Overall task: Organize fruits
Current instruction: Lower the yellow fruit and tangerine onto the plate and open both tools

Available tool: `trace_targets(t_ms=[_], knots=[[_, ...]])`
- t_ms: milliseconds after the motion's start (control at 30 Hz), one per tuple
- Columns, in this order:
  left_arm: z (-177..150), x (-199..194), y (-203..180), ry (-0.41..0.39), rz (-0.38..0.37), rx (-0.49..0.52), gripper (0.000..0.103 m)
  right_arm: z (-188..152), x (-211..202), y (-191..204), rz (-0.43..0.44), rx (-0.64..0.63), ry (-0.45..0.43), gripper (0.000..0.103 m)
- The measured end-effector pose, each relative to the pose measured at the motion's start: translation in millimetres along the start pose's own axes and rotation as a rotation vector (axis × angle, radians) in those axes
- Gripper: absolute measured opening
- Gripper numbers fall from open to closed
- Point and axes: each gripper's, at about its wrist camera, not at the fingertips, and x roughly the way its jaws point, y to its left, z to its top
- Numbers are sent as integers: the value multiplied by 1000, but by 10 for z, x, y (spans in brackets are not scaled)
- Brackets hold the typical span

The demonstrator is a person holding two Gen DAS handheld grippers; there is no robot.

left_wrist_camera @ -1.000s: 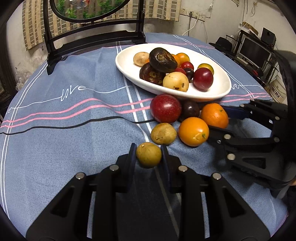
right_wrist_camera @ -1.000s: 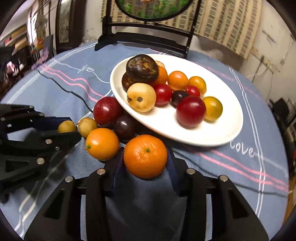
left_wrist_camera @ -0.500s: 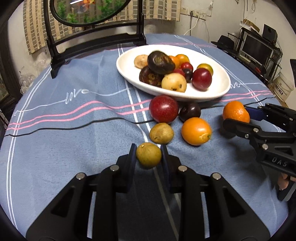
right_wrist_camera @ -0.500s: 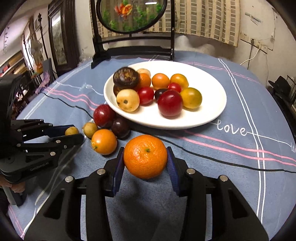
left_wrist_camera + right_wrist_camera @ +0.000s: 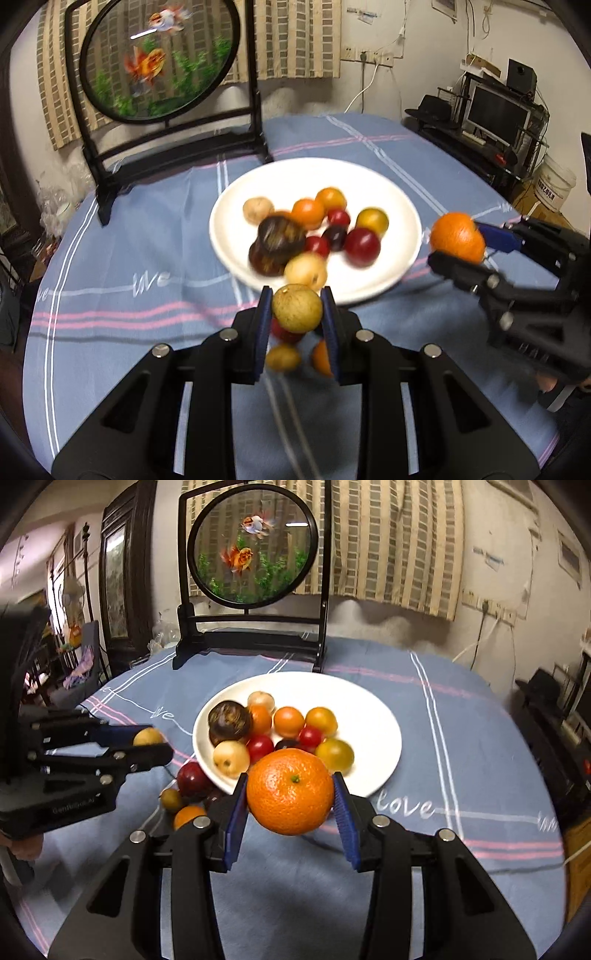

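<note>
The left claw [image 5: 296, 308] is clamping one small yellow-green fruit [image 5: 296, 307] between its blue pads, holding it in the air just in front of the near rim of the white plate [image 5: 399, 206]. The right claw [image 5: 290, 792] is gripping one large orange [image 5: 290, 791] the same way, hovering at the plate's near edge. The plate is sitting on the blue-clothed counter [image 5: 461, 738] and carrying ten fruits: two dark brown, two pale tan, two orange, two yellow and at least two red, with one dark plum-coloured one partly hidden. Four loose fruits are lying on the cloth just beside the plate: a dark red one [image 5: 192, 777], a small olive one [image 5: 171, 799], a small orange one [image 5: 187, 815] and a dark one mostly hidden.
</note>
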Motion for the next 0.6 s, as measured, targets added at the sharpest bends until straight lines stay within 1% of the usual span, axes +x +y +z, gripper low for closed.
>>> trace_targets(t_ms=[100, 167, 267, 433, 533, 567, 600], knots=[[191, 111, -45, -6, -4, 2, 26, 87, 81, -18, -6, -28, -14, 44], [304, 183, -62, -9, 8, 5, 26, 143, 162, -37, 3, -34, -17, 44], [469, 319, -93, -8, 26, 17, 27, 206, 298, -74, -8, -39, -20, 44], [635, 566, -63, 7, 33, -3, 27, 292, 517, -113, -21, -60, -17, 44], [673, 730, -18, 27, 27, -27, 27, 315, 645, -125, -23, -71, -8, 44], [678, 771, -11, 30, 28, -31, 29, 321, 690, -124, -31, -78, -5, 46], [680, 799, -7, 27, 30, -35, 35, 325, 715, -124, -38, -85, -4, 48]])
